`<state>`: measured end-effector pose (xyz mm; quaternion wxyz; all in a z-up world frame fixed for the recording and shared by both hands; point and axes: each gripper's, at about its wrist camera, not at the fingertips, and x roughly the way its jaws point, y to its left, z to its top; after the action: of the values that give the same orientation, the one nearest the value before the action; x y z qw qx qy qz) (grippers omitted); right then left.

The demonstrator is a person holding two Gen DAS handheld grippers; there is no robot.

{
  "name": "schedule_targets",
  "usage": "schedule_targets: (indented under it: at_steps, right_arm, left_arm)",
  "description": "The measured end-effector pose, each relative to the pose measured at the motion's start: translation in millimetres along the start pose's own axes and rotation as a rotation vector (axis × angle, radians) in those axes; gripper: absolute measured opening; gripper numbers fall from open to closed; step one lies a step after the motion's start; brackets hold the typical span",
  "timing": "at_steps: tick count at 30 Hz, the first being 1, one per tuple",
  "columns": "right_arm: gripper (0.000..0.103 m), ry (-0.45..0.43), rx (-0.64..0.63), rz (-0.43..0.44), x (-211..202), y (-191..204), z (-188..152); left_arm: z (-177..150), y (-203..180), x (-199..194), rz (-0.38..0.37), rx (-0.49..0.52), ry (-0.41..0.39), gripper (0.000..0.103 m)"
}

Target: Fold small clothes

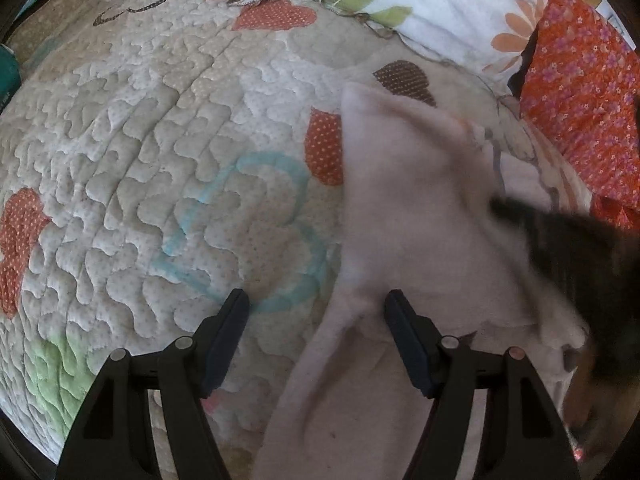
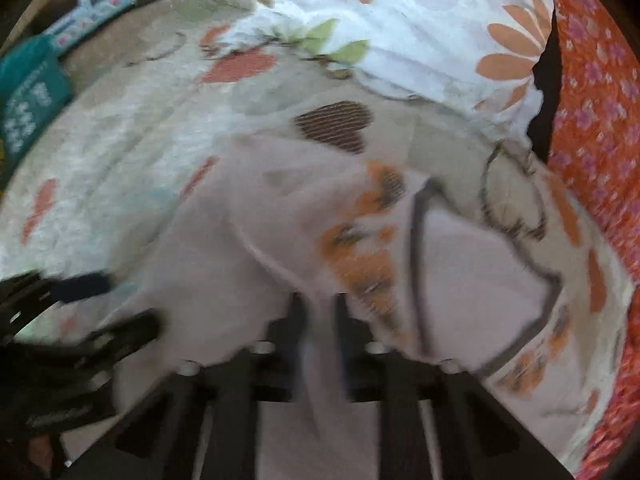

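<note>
The right gripper (image 2: 318,304) is pinching the pale pink printed cotton garment (image 2: 288,240) on the quilted patchwork bedspread (image 1: 160,152); the left gripper (image 1: 318,300) is hovering wide open, gripping nothing.

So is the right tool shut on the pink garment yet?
Yes: the right tool is shut, with a fold of the pink garment pinched between its nearly touching fingers.
</note>
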<state>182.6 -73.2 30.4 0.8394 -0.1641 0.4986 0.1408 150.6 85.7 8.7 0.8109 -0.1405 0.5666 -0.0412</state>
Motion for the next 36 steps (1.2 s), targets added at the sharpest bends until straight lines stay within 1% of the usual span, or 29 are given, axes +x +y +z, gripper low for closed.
schedule_targets:
  at_steps: [3, 5, 6, 7, 8, 10, 12, 13, 14, 16, 17, 18, 20, 22, 24, 27, 28, 30, 31, 32, 33, 34, 36]
  right_arm:
    - [0.011, -0.009, 0.046, -0.158, 18.1, -27.6, 26.3]
    - [0.011, 0.015, 0.111, -0.265, 32.5, -53.6, 40.6]
    - [0.011, 0.025, 0.136, -0.28, 35.1, -63.4, 43.1]
    - [0.011, 0.027, 0.163, -0.276, 34.1, -73.7, 44.1]
    - [0.011, 0.018, 0.197, -0.253, 27.0, -84.8, 42.2]
    - [0.018, -0.02, 0.249, -0.183, 4.8, -102.4, 32.2]
    - [0.041, -0.057, 0.286, -0.093, -25.4, -117.3, 10.2]
    - [0.045, -0.078, 0.289, -0.041, -44.7, -122.7, -7.5]
    - [0.05, -0.087, 0.277, -0.008, -56.9, -123.9, -21.7]
    - [0.051, -0.082, 0.245, 0.036, -77.2, -120.2, -49.4]
    - [0.051, -0.074, 0.226, 0.061, -87.5, -116.0, -69.1]
    - [0.051, -0.07, 0.217, 0.072, -93.5, -113.6, -83.8]
    - [0.051, -0.062, 0.194, 0.051, -103.6, -107.3, -113.2]
    - [0.051, -0.057, 0.164, -0.014, -110.1, -101.2, -139.7]
    - [0.051, -0.038, 0.136, -0.07, -107.5, -99.7, -157.3]
    - [0.054, -0.02, 0.026, -0.224, -97.3, -89.7, -174.1]
    - [0.054, -0.009, -0.008, -0.253, -91.1, -85.8, -178.6]
    - [0.051, 0.016, -0.057, -0.3, -77.7, -83.1, -183.2]
    - [0.043, 0.029, -0.082, -0.332, -71.2, -82.0, -185.0]
    - [0.009, 0.051, -0.093, -0.353, -63.6, -84.0, -187.5]
    - [0.007, 0.077, -0.074, -0.33, -60.4, -88.1, -188.8]
    - [0.007, 0.085, -0.035, -0.281, -63.2, -94.0, -188.5]
    - [0.007, 0.066, 0.05, -0.15, -78.0, -106.8, -183.6]
  left_arm:
    - [1.1, -1.4, -0.6, 0.019, 0.011, -0.003, 0.07]
    - [1.2, -6.5, 1.4, 0.04, 0.029, -0.008, 0.07]
    - [2.6, -9.3, 3.0, 0.046, 0.035, -0.009, 0.07]
    - [2.4, -9.9, 3.0, 0.049, 0.04, -0.011, 0.07]
    - [2.7, -10.2, 3.2, 0.047, 0.042, -0.01, 0.07]
    - [3.1, -8.2, 2.7, 0.035, 0.04, -0.007, 0.07]
    - [3.0, -6.1, 1.9, 0.025, 0.032, -0.005, 0.07]
    - [2.7, -5.2, 1.2, 0.022, 0.028, -0.004, 0.07]
    - [2.3, -5.1, 0.9, 0.023, 0.028, -0.003, 0.07]
    - [0.3, -3.6, -1.2, 0.025, 0.026, -0.003, 0.07]
    - [-0.8, -3.3, -2.1, 0.025, 0.023, -0.003, 0.07]
    - [-1.2, -3.4, -2.4, 0.025, 0.021, -0.004, 0.07]
    - [-2.1, -4.1, -2.9, 0.028, 0.02, -0.004, 0.07]
    - [-3.2, -4.5, -3.5, 0.029, 0.02, -0.004, 0.07]
    - [-3.0, -5.1, -3.4, 0.029, 0.019, -0.004, 0.07]
    - [-2.5, -5.1, -2.9, 0.03, 0.019, -0.004, 0.07]
    - [-3.0, -5.0, -3.1, 0.03, 0.02, -0.004, 0.07]
    - [-4.2, -5.1, -3.7, 0.029, 0.022, -0.004, 0.07]
    - [-4.2, -5.4, -3.6, 0.028, 0.021, -0.004, 0.07]
    - [-4.3, -5.6, -3.5, 0.026, 0.021, -0.004, 0.07]
    - [-4.5, -5.1, -3.8, 0.023, 0.019, -0.003, 0.07]
    - [-4.8, -4.4, -4.1, 0.019, 0.018, -0.002, 0.07]
    - [-4.0, -3.3, -4.3, 0.011, 0.018, 0.003, 0.07]
